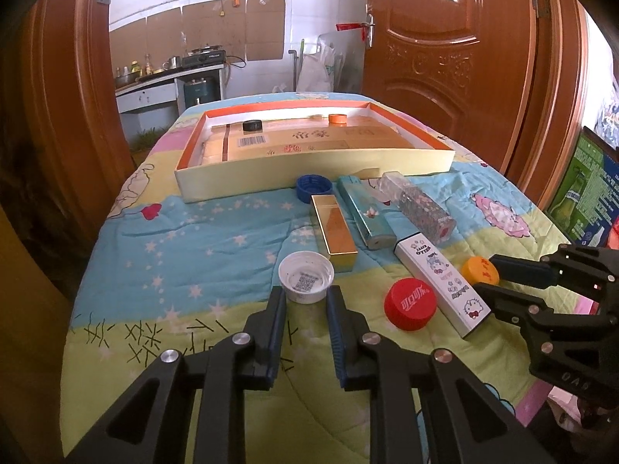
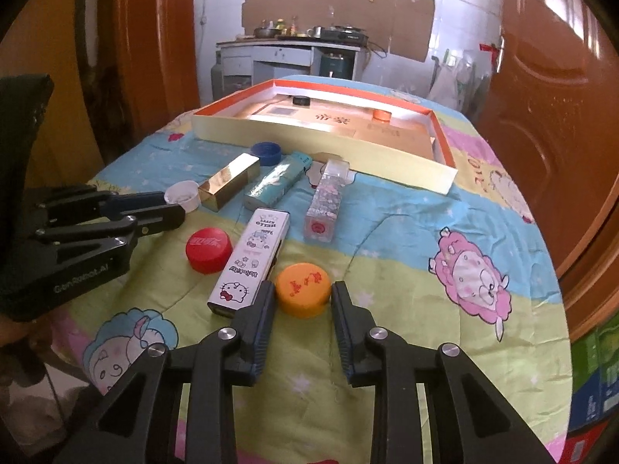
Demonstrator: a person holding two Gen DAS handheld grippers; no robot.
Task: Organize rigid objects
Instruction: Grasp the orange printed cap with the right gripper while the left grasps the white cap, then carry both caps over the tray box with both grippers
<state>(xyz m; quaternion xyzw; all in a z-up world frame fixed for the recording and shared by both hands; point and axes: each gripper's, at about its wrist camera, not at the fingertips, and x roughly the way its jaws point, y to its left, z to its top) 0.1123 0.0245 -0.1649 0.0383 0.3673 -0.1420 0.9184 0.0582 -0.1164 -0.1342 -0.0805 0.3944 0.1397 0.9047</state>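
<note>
My left gripper [image 1: 305,295] is open around the near edge of a white bottle cap [image 1: 305,277] lying open side up. My right gripper [image 2: 301,294] is open with its fingers on either side of an orange-yellow cap [image 2: 303,289]. A red cap [image 1: 410,303], a white Hello Kitty box [image 1: 441,280], a gold box [image 1: 334,232], a teal box [image 1: 365,210], a clear patterned box [image 1: 419,203] and a blue cap [image 1: 314,187] lie on the quilt. A shallow orange-rimmed box lid [image 1: 309,172] holds a black cap [image 1: 252,126] and an orange cap [image 1: 337,119].
The quilt-covered table [image 1: 185,239] ends at the left and near edges. A wooden door [image 1: 445,38] stands behind at the right. A kitchen counter [image 1: 166,77] is far behind. Boxes [image 1: 580,193] stand to the right of the table.
</note>
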